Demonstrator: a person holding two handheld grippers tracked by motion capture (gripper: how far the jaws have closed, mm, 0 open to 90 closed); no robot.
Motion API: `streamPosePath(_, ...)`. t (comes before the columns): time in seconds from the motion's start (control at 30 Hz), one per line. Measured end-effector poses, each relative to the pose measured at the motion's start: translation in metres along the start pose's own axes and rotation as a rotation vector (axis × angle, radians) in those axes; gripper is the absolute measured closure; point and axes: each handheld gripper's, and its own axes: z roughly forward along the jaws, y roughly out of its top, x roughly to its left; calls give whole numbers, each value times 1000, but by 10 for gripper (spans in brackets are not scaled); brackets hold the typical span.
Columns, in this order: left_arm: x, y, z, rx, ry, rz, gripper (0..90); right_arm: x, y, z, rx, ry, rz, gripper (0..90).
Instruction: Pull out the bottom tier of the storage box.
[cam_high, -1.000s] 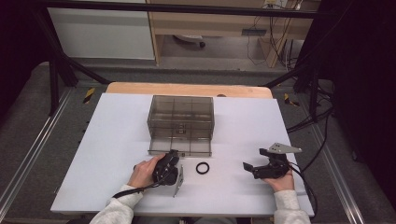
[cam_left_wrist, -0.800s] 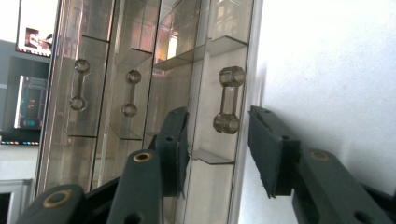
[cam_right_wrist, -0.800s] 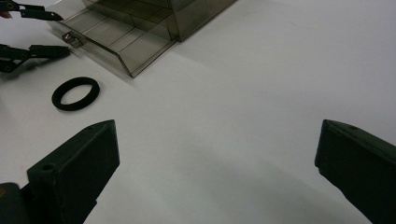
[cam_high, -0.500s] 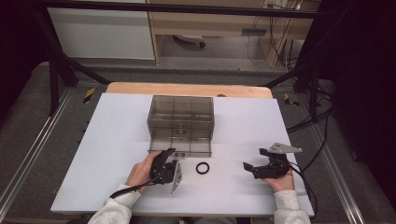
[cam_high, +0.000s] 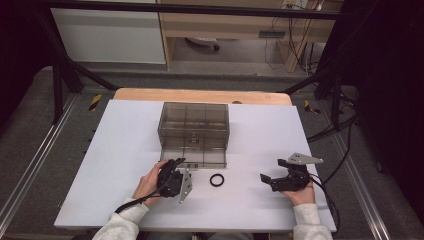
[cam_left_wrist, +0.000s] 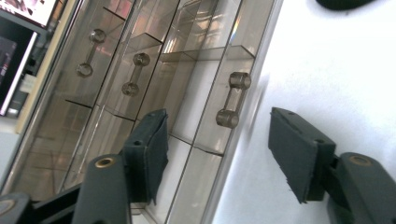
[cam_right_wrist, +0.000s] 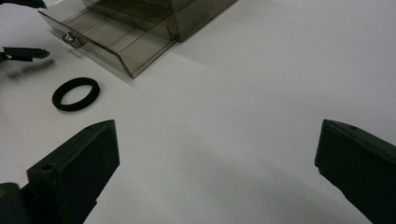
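— Where was the left gripper (cam_high: 179, 164)?
— At the pulled-out bottom drawer (cam_high: 205, 158), jaws just opened, its handle (cam_left_wrist: 233, 100) loose between them.
— And the right gripper (cam_high: 272, 172)?
— Spread wide, empty; the black ring (cam_high: 217, 180) lay off beside its jaws.

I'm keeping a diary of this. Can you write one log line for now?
left hand-held gripper: open, jaws just opening, at pulled-out bottom drawer | right hand-held gripper: open, empty | black ring: on table

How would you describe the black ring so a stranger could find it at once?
Start at the smoky clear drawer cabinet in the middle of the white table. Just in front of its pulled-out bottom drawer lies the black ring, the only small flat loop there.
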Motion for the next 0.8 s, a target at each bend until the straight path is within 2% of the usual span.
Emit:
streamPosePath(0.1, 1, -1, -1, 0, -15, -39, 328, 0, 0, 0, -2, 0, -1, 4)
streamPosePath(0.23, 2, -1, -2, -5, -45, -112, 284, 0, 0, 0, -2, 1, -1, 4)
streamPosePath(0.37, 4, -2, -4, -3, -67, -157, 269, -1, 0, 0, -5, -1, -4, 4)
streamPosePath(0.4, 5, -2, -5, -4, -74, -181, 263, -1, 0, 0, -5, 0, -5, 4)
streamPosePath(0.47, 6, -2, -6, -4, -86, -202, 248, 0, 0, -1, -5, 1, -3, 4)
streamPosePath(0.8, 15, -4, -12, -24, -148, -359, 201, 0, 0, -1, -5, 2, -1, 4)
